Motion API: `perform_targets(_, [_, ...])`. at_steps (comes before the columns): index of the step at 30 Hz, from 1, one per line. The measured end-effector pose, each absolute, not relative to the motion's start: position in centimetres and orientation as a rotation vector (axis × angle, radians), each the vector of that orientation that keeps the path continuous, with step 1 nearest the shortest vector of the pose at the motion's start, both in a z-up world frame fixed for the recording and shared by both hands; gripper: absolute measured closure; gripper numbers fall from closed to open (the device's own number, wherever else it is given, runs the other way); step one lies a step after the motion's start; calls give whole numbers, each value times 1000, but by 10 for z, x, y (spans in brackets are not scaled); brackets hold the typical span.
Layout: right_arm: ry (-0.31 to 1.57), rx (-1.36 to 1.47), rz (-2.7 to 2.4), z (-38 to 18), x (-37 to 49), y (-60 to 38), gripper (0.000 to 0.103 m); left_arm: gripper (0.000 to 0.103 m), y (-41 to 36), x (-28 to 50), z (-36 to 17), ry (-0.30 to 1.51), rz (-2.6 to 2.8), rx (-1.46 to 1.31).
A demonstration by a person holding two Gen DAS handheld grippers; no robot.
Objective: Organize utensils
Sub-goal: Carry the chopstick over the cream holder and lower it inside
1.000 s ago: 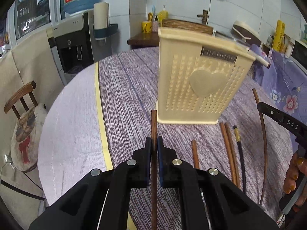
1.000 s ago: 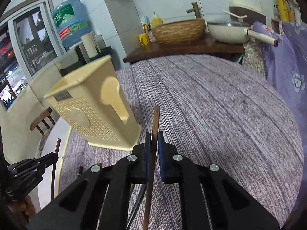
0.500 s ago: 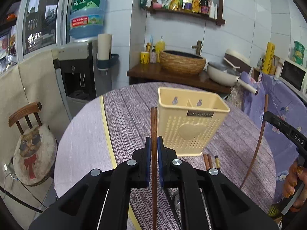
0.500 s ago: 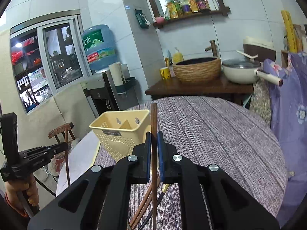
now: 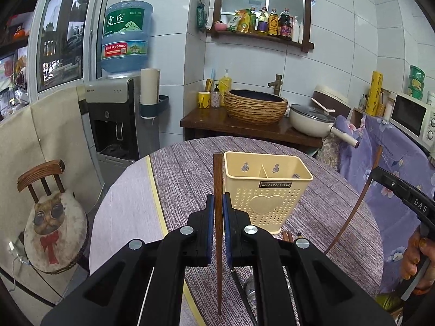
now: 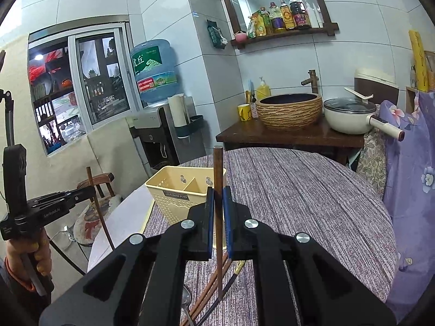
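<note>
A cream perforated utensil holder (image 5: 267,190) with two compartments stands on the round table; it also shows in the right wrist view (image 6: 179,193). My left gripper (image 5: 217,209) is shut on a brown chopstick (image 5: 217,179), held upright above the table, left of the holder. My right gripper (image 6: 217,203) is shut on another brown chopstick (image 6: 218,165), held upright just right of the holder. More chopsticks (image 6: 209,293) and a spoon (image 6: 186,303) lie on the table below the grippers.
The table has a purple striped cloth (image 6: 299,195). A chair with a cat cushion (image 5: 51,222) stands at the left. A water dispenser (image 5: 119,119), a side table with a woven basin (image 5: 255,106) and a pan (image 5: 312,119) stand behind.
Both grippers have risen and tilted up with their chopsticks, from close over the table to well above it. The holder now appears lower and farther away.
</note>
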State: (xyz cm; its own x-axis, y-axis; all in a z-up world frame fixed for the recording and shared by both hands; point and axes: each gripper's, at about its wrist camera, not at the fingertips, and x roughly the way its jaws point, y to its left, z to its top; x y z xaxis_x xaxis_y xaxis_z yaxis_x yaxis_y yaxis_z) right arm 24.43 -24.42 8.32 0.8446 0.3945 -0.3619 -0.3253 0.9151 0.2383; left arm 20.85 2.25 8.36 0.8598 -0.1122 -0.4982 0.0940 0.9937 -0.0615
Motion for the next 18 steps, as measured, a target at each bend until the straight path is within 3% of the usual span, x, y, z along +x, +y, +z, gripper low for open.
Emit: perform_targets(18, [407,153,427,105,250,-245,95,96,29,207,108,490,-127,-37])
